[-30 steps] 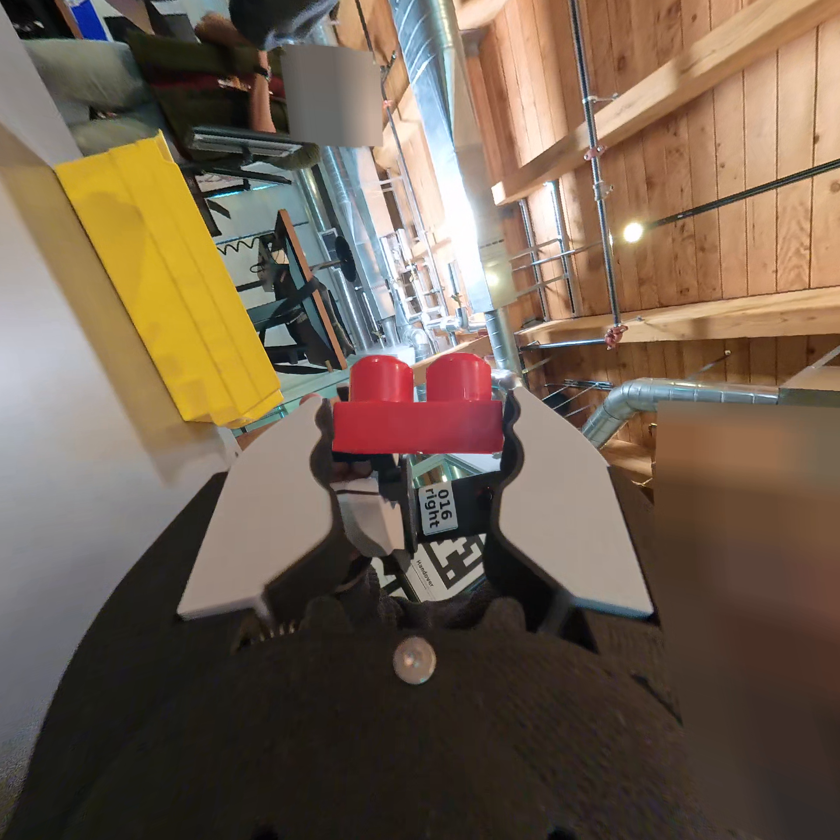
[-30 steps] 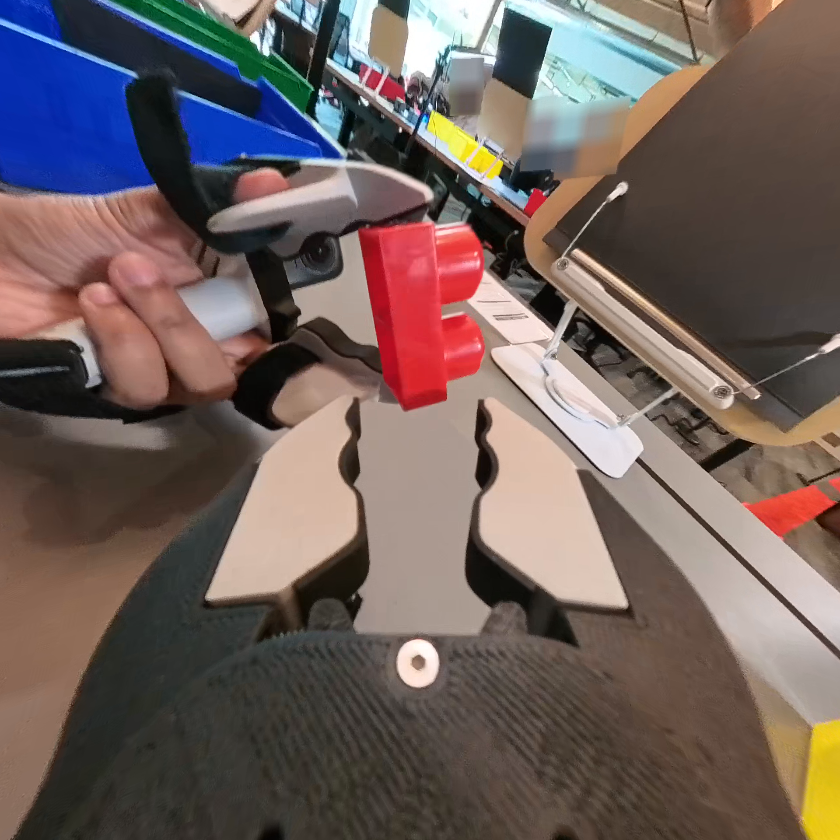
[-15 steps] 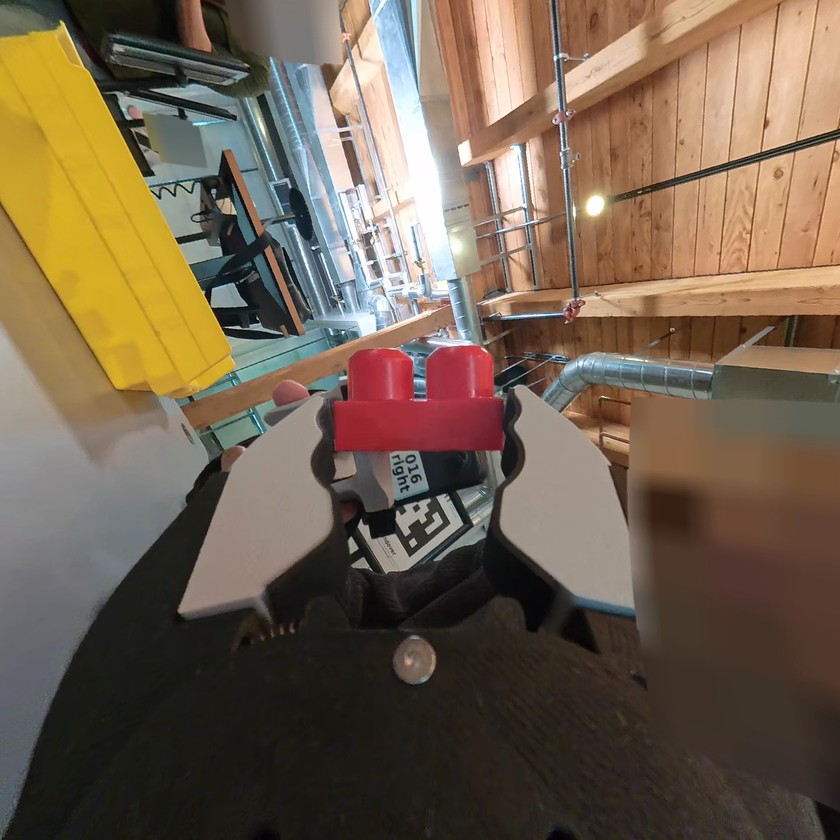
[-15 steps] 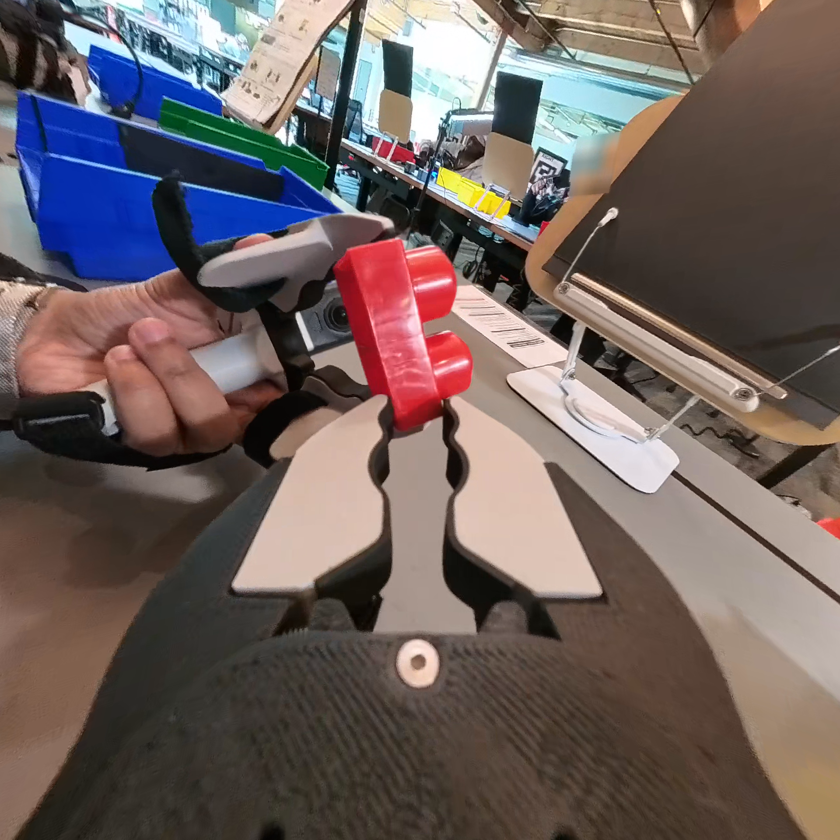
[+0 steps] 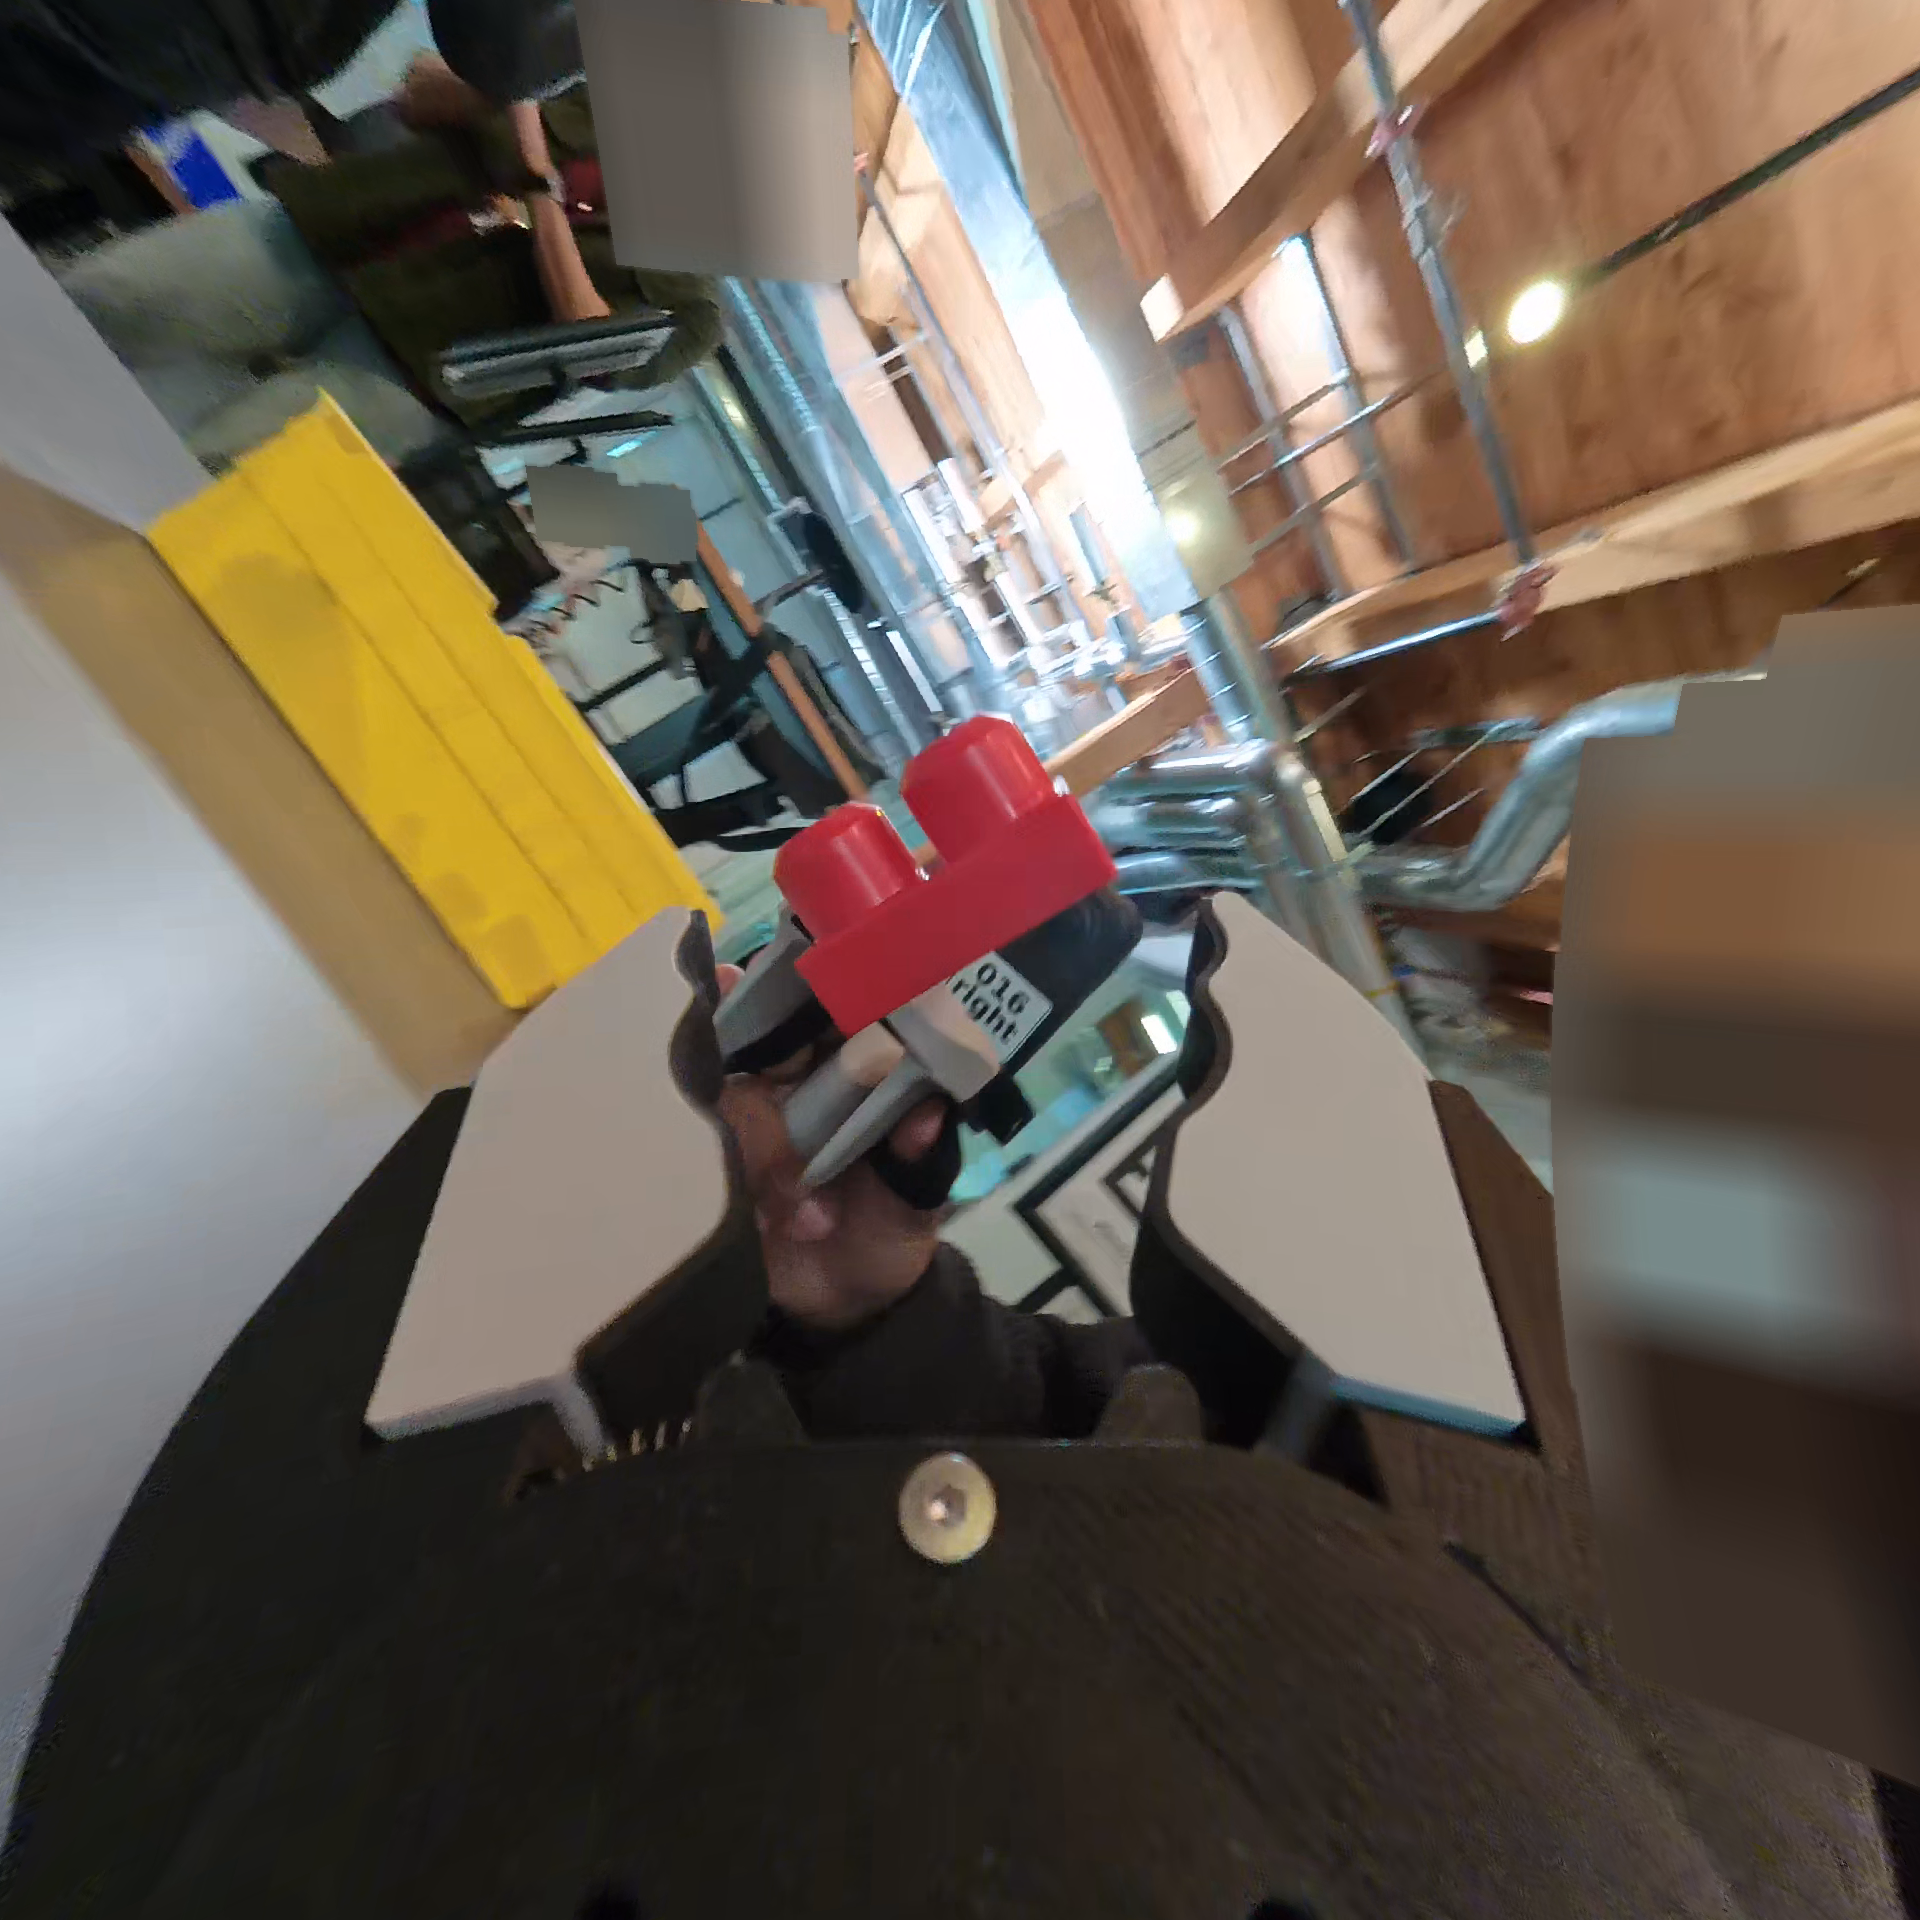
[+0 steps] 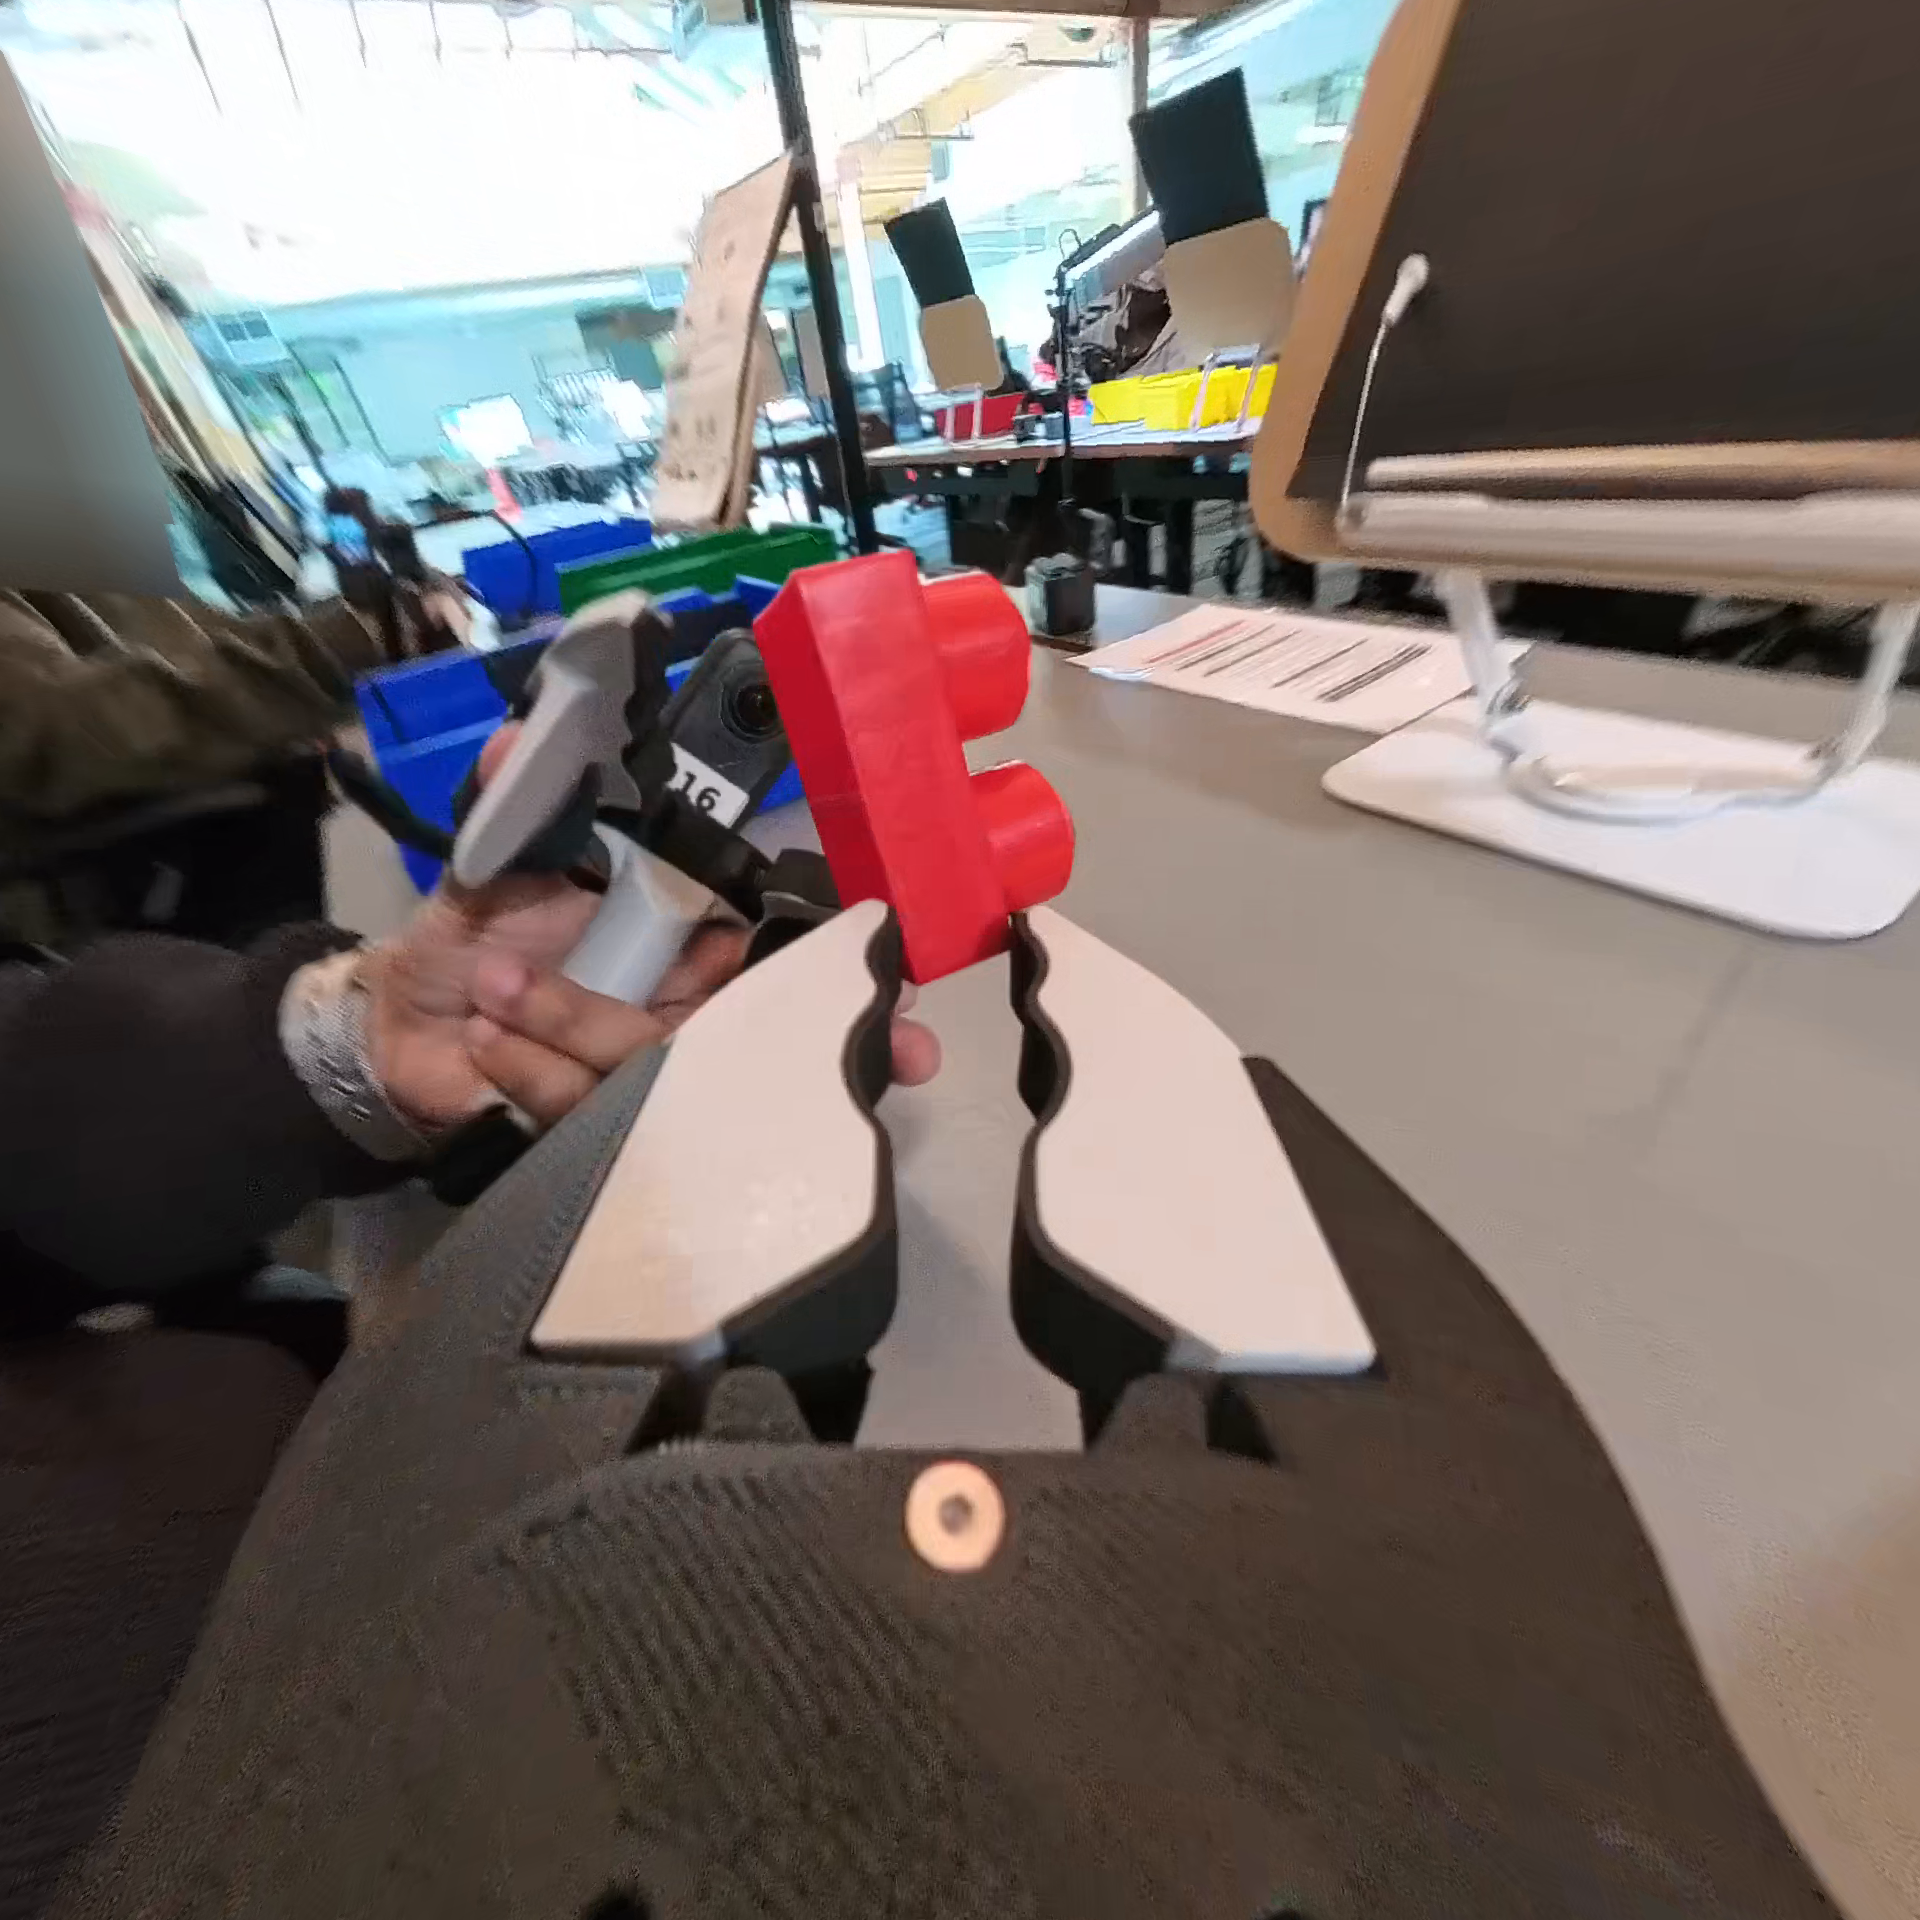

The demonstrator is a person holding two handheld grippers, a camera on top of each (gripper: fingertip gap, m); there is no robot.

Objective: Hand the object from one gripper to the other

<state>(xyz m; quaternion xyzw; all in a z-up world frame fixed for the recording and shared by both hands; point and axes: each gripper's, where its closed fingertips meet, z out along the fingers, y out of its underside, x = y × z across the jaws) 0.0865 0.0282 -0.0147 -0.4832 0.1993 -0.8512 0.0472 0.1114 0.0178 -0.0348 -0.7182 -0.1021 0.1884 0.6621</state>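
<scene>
Now, view by view, as I held them:

Left wrist view, my left gripper (image 5: pixel 940 935): its jaws stood wide apart and held nothing; the red block (image 5: pixel 940 899) sat at frame centre, just beyond the tips and clear of both.
Left wrist view, block's lie: its long axis ran tilted, lower left to upper right, with the two studs pointing toward the upper part of the frame.
Left wrist view, my right gripper (image 5: pixel 883 1049): it showed under the block, closing on it from below centre.
Left wrist view, background: a yellow bin (image 5: pixel 416 727) lay at left, well apart.

Right wrist view, my right gripper (image 6: pixel 951 935): its jaws were pinched on the block's (image 6: pixel 894 769) lower end.
Right wrist view, block's lie: long axis stood nearly upright, studs facing frame right.
Right wrist view, my left gripper (image 6: pixel 582 727): left of the block, just beside it, not touching that I could tell.

Judgement: the right was nearer and alone carried it; the handover looked done.
Difference: only the right view showed the pinch itself; only the left showed how far my empty jaws stood open.
</scene>
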